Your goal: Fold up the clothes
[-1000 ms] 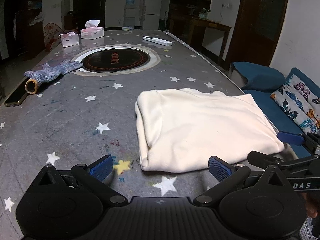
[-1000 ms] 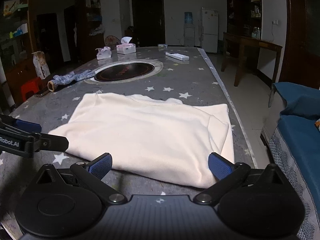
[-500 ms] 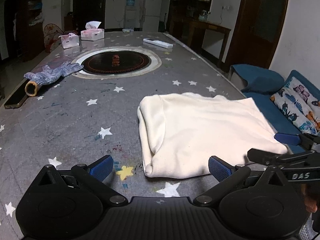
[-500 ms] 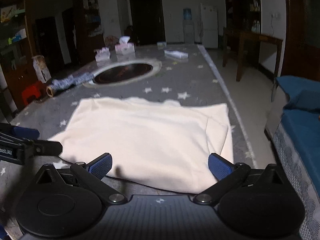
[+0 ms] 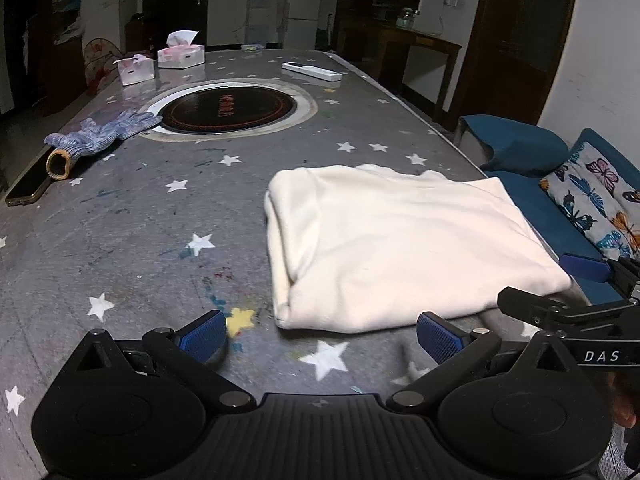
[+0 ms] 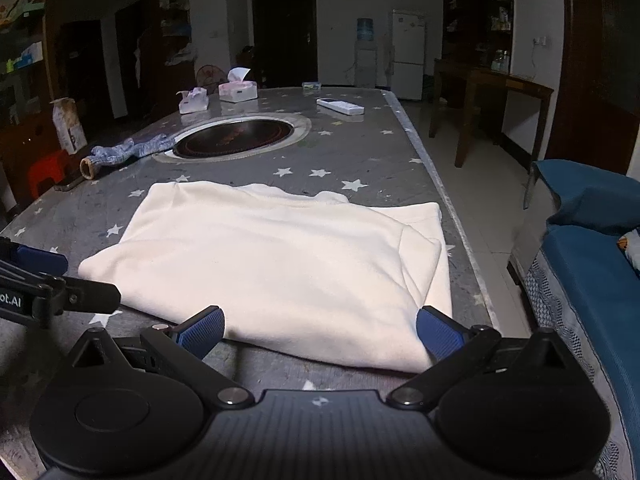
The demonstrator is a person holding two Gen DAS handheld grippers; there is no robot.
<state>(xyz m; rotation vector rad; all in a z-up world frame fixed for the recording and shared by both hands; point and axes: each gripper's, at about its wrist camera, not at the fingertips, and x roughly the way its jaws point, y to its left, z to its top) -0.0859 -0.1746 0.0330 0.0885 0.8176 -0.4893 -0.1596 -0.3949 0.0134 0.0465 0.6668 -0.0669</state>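
A cream garment [image 5: 392,244] lies folded flat on the grey star-patterned table [image 5: 140,232], near its right edge. My left gripper [image 5: 320,334] stands open just short of the garment's near left corner, with nothing between its blue pads. In the right wrist view the same garment [image 6: 280,264] fills the middle, and my right gripper [image 6: 320,330] is open at its near edge, holding nothing. Each gripper shows at the side of the other's view: the right one [image 5: 560,284] by the garment's near right corner, the left one [image 6: 52,280] by its left corner.
A round black cooktop [image 5: 226,110] is set into the table's middle. A knit glove over a tube [image 5: 100,136], a phone [image 5: 26,190], two tissue boxes [image 5: 180,56] and a white remote [image 5: 312,72] lie farther off. A blue sofa with a butterfly cushion [image 5: 600,200] stands to the right.
Both grippers have drawn back from the garment's near edge, staying open. The garment lies as it did.
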